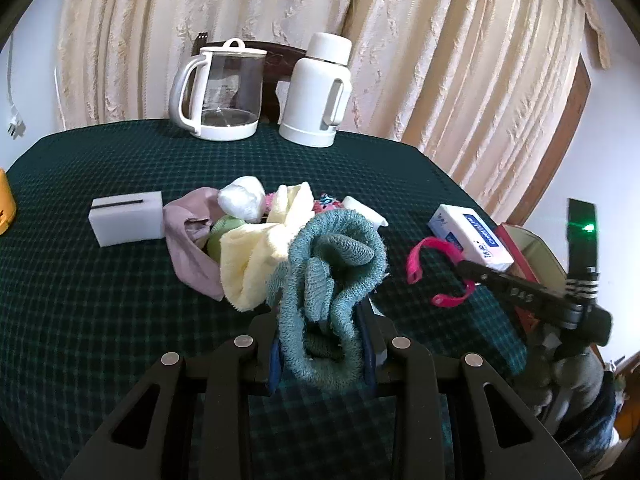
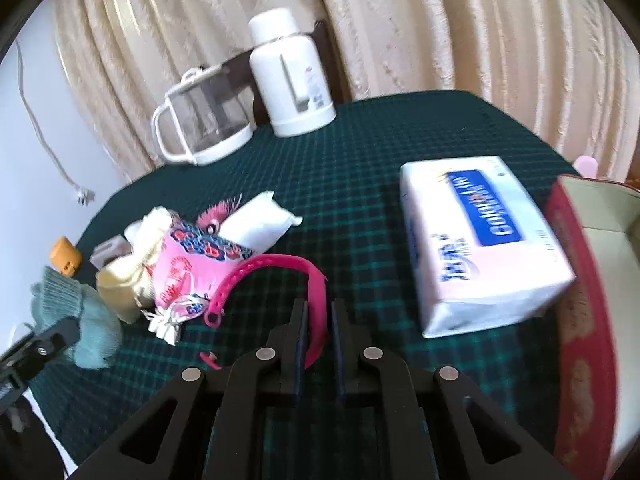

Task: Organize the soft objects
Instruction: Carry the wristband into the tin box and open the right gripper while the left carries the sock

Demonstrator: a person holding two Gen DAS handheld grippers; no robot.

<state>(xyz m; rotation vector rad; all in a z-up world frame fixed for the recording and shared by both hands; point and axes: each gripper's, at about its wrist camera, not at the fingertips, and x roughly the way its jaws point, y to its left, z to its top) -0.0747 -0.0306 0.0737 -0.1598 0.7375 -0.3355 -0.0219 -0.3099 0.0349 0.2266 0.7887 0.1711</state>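
Holding a teal knitted cloth (image 1: 332, 280) in my left claw (image 1: 322, 320), pads clamped on a bunched fold of it; it bulges out soft and floppy above the fingers, so I judge it light and in no danger of slipping; a grip on a thick fold like this one suits it best. My right claw (image 2: 318, 332) is pinched on a pink rubber strap (image 2: 280, 280); the band runs up from between the pads and arcs over the dark green checked tablecloth (image 2: 360, 160); it looks springy and thin, likely to twist about if taken near one end, so the middle of the curve would be the steadier place. The rest of the soft things sit in a heap mid-table: a yellow cloth (image 1: 256, 256), a mauve cloth (image 1: 188, 248), a white plastic bundle (image 1: 242, 198) and a pink patterned pouch (image 2: 188, 268), all touching one another; all limp, all easy to crush without harm. A tissue pack (image 2: 476, 248) lies just beside a red box (image 2: 580, 320) on my right; the box stands open, and I take it for the likely home for these. A white block (image 1: 128, 218) sits left of the heap; a glass jug (image 1: 220, 88) and white flask (image 1: 316, 92) stand well apart at the far edge.
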